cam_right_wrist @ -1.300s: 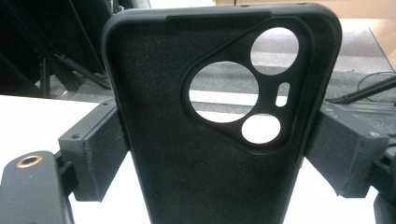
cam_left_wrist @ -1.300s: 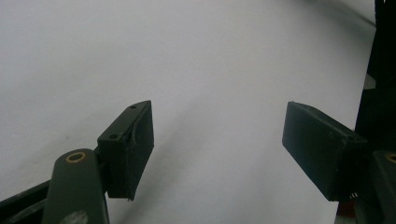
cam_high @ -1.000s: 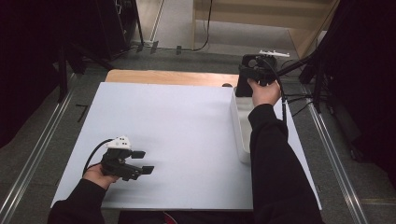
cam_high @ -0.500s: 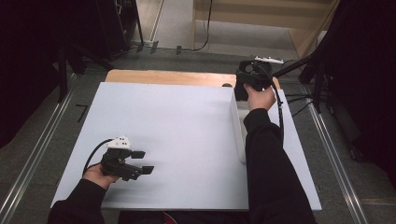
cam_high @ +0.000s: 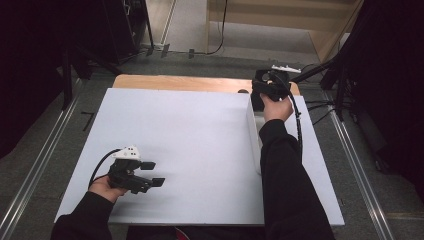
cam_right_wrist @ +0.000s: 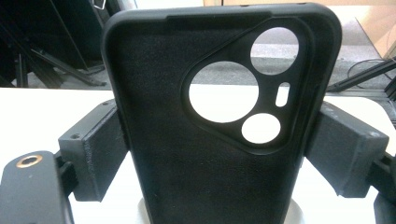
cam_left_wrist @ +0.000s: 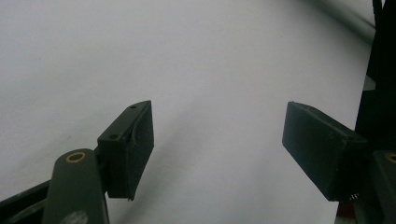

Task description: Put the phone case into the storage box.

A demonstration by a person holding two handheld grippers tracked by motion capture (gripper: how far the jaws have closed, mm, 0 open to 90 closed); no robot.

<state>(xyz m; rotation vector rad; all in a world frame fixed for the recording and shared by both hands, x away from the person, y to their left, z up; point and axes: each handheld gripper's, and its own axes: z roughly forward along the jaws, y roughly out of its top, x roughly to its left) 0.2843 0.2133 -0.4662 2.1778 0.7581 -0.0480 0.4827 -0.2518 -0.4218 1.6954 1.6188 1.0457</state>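
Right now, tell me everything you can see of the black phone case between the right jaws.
The black phone case is empty, its matt, slightly textured inner face toward the camera. A raised camera island near its top holds three round cutouts and one small slot, with the background visible through them. It stands upright, clamped at both long edges by the right gripper, above the white table at its far right side.

1. The left gripper (cam_left_wrist: 217, 149) looks along its two black jaws, which stand well apart with nothing between them.
2. Below and beyond the jaws lies the white table surface (cam_left_wrist: 196, 60), bare and evenly lit.
3. At the right edge, beside the right-hand jaw, stands something dark (cam_left_wrist: 380, 93), possibly a sleeve.
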